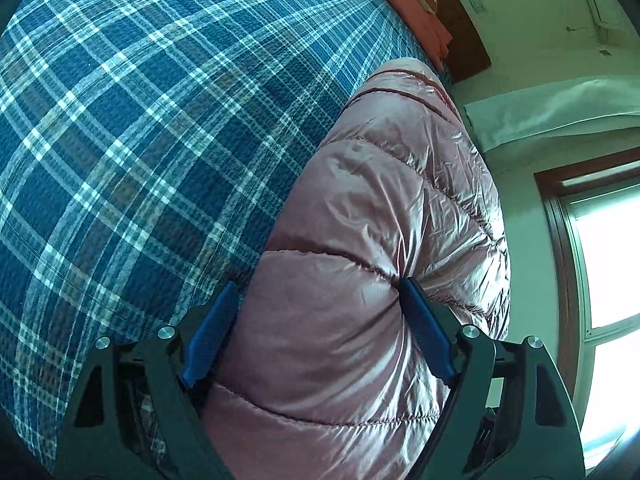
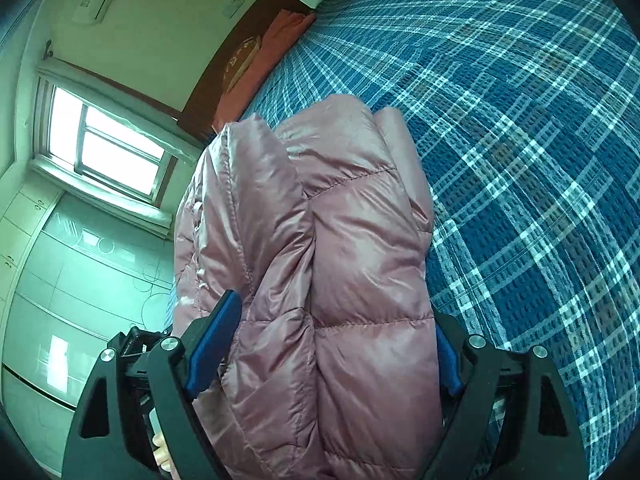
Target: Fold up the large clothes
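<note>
Plaid bedspread (image 1: 140,140) under pink puffer jacket (image 1: 380,208), both jaws clamped.

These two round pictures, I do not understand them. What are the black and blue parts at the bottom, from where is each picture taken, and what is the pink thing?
No robot arm is here: a person holds a hand tool with two fingers in each hand. Each tool carries a wide-angle camera that looks forward along its fingers, so the pictures look round and bent.

One picture is from the left gripper, the other from the right gripper. The black arms with blue pads at the bottom are the fingers.

The pink thing is a shiny quilted puffer jacket, bunched into thick layers. Both grippers are closed on it, with jacket filling the gap between the fingers.

Underneath lies a bed with a blue plaid cover. Behind are a window and an orange pillow.
</note>
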